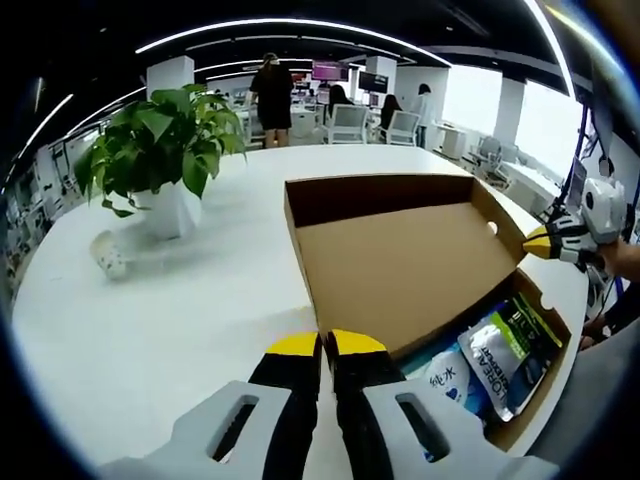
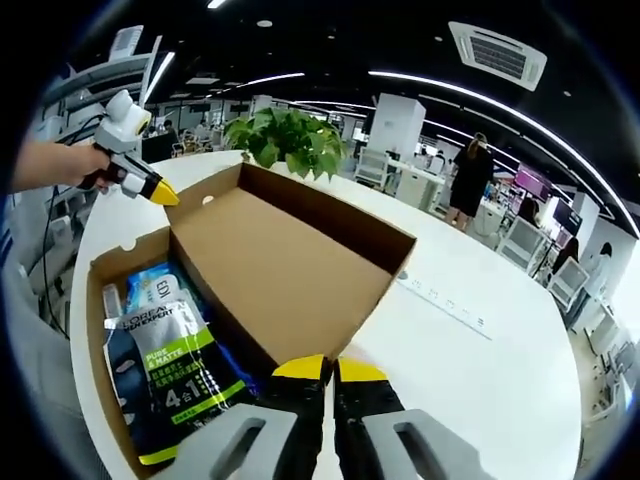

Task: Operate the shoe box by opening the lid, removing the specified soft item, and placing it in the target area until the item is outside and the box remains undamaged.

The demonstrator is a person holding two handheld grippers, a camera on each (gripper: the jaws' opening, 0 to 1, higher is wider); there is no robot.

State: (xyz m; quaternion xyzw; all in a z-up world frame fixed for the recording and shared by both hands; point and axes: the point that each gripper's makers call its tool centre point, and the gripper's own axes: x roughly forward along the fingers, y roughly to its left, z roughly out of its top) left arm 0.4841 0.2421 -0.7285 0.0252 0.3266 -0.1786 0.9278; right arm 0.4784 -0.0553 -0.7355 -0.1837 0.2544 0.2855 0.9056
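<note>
Spreading across both views, the white worktop [image 1: 180,330] carries an open cardboard shoe box [image 1: 400,255] near one edge. The box lid [image 2: 290,265] is folded back and lies flat, its brown inside facing up. Inside the box tray sit soft packets. A dark pouch with a green band [image 2: 185,375] reads "PURE & MATTE" and "4合1" in the right gripper view; the left gripper view shows "L'OREAL" along its side. Beside it lies a blue and white packet [image 1: 447,378] printed with "纯水". All the packets are still inside the box.

A leafy potted plant [image 1: 160,150] in a white pot stands on the far side of the worktop, well apart from the box, with a small white cup [image 1: 108,255] lying near it.

The left gripper [image 1: 326,345] shows its yellow-tipped jaws pressed together, holding nothing, just beside the lid's near edge. The right gripper [image 2: 322,369] likewise has its jaws closed and empty, at the box's near edge. People and office chairs stand in the background.
</note>
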